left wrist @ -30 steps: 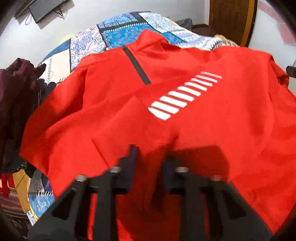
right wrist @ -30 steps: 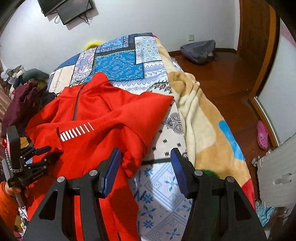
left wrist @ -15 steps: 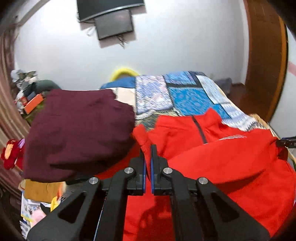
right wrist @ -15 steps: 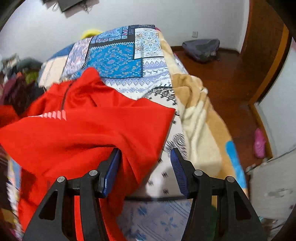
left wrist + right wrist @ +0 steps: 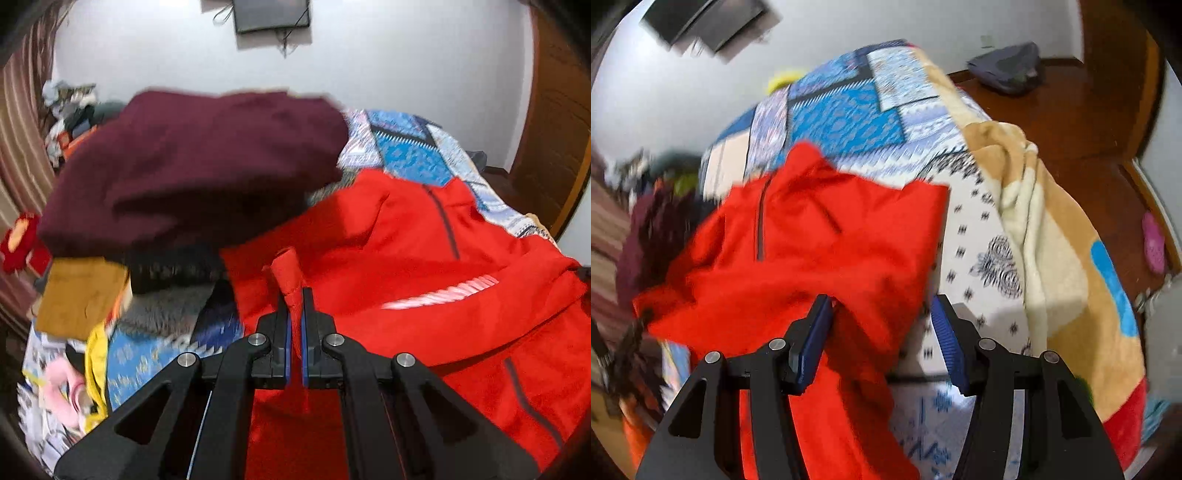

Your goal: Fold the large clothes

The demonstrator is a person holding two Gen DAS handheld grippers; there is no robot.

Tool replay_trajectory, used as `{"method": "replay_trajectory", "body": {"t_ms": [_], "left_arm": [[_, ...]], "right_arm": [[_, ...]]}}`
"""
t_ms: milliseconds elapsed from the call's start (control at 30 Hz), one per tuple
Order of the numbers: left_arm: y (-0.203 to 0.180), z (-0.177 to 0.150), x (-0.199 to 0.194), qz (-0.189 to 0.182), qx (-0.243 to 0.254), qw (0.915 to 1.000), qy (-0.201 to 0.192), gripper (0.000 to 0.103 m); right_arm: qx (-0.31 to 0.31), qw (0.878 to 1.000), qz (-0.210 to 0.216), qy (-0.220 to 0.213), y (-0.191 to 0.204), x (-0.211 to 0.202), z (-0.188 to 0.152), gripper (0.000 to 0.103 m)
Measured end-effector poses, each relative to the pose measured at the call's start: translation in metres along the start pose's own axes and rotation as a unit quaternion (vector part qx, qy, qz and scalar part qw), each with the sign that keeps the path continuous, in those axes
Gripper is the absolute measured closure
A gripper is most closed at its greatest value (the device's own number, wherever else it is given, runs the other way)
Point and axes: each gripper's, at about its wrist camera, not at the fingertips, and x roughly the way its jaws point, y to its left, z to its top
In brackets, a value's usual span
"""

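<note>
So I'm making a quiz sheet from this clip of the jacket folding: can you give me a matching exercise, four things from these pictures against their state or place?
Things:
1. left gripper
2. right gripper
3. maroon garment
4. pink slipper

States or places:
A. open, jaws apart over the red jacket's edge
B. on the wooden floor beside the bed
C. shut on a pinch of red jacket fabric
D. piled on top of other clothes, left of the red jacket

Pairs: 1-C, 2-A, 3-D, 4-B
</note>
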Motion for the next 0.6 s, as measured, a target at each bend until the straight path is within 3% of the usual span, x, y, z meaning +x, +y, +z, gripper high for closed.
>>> {"method": "replay_trajectory", "body": {"t_ms": [167, 433, 600], "left_arm": [[0.012, -0.031, 0.011, -0.017, -0.017, 0.9988, 0.043, 0.1], [0.033, -0.07, 0.032, -0.056, -0.062, 0.9891, 0.121, 0.088], [0.044, -0.085, 0.034, -0.027, -0.073, 0.9873, 0.138, 0.047]], "right_arm": [[-0.065, 0.997, -0.047, 0.023, 0.008, 0.013, -0.023, 0.051], [-0.078, 0.995, -0.065, 0.012, 0.006, 0.007, -0.03, 0.051], [-0.084, 0.994, -0.074, 0.009, 0.009, 0.004, -0.035, 0.05]]}}
